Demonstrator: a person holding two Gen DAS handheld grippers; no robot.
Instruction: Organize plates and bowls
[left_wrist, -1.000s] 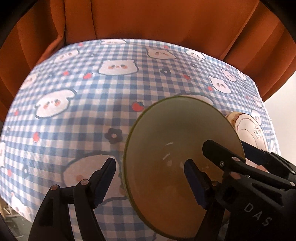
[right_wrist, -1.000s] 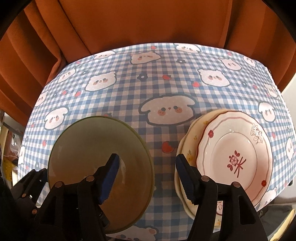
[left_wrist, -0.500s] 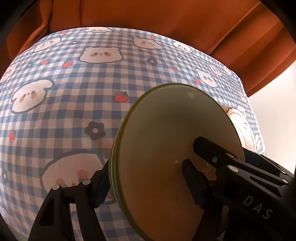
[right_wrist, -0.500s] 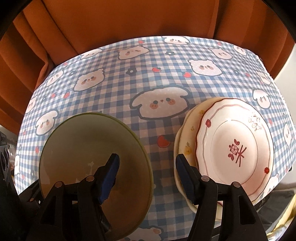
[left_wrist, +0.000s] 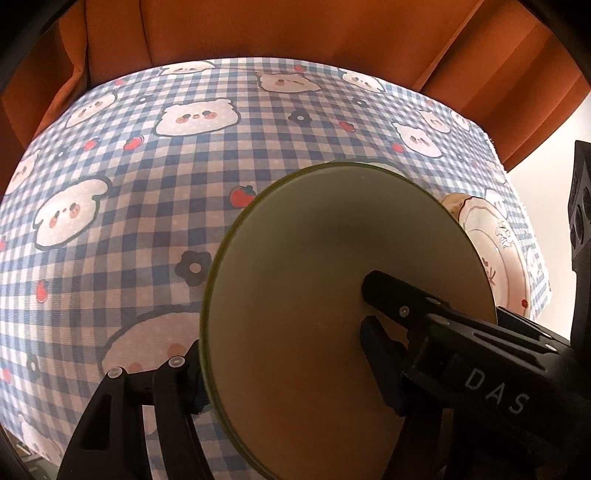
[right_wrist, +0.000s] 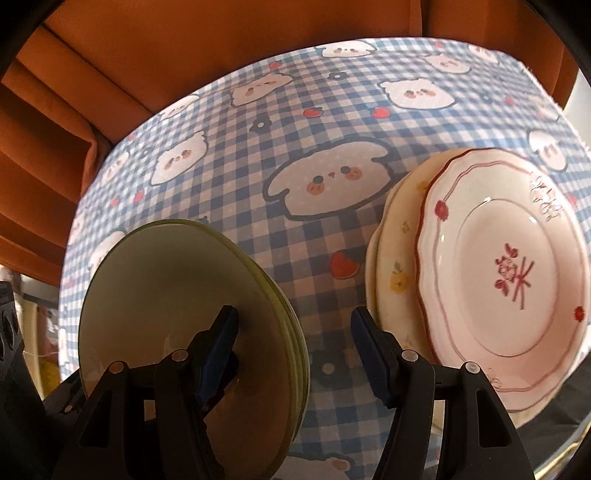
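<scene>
Left gripper (left_wrist: 284, 354): jaws drawn in on the rim of an olive-green plate (left_wrist: 340, 295), one finger behind the plate's left edge, the other pressed on its inner face; the plate is held tilted up on edge, clear of the tablecloth, and fills the lower centre of the left wrist view. In the right wrist view the same green plate (right_wrist: 177, 317) shows a layered rim, so whether it is one plate or several nested cannot be told. Right gripper (right_wrist: 295, 354): jaws spread wide with nothing between them; its left finger overlaps the green plate's face in the picture, contact uncertain; its right finger sits just beside the edge of the plate stack, contact likewise uncertain. Plate stack: a pink scalloped plate (right_wrist: 506, 273) with red rim line and red floral centre lies on top of a cream plate (right_wrist: 395, 266) with small yellow flowers, at the right side of the table. Blue-and-white checked tablecloth (right_wrist: 295, 155) with bear and strawberry print covers the table. Orange curtain (left_wrist: 295, 29) hangs behind.
</scene>
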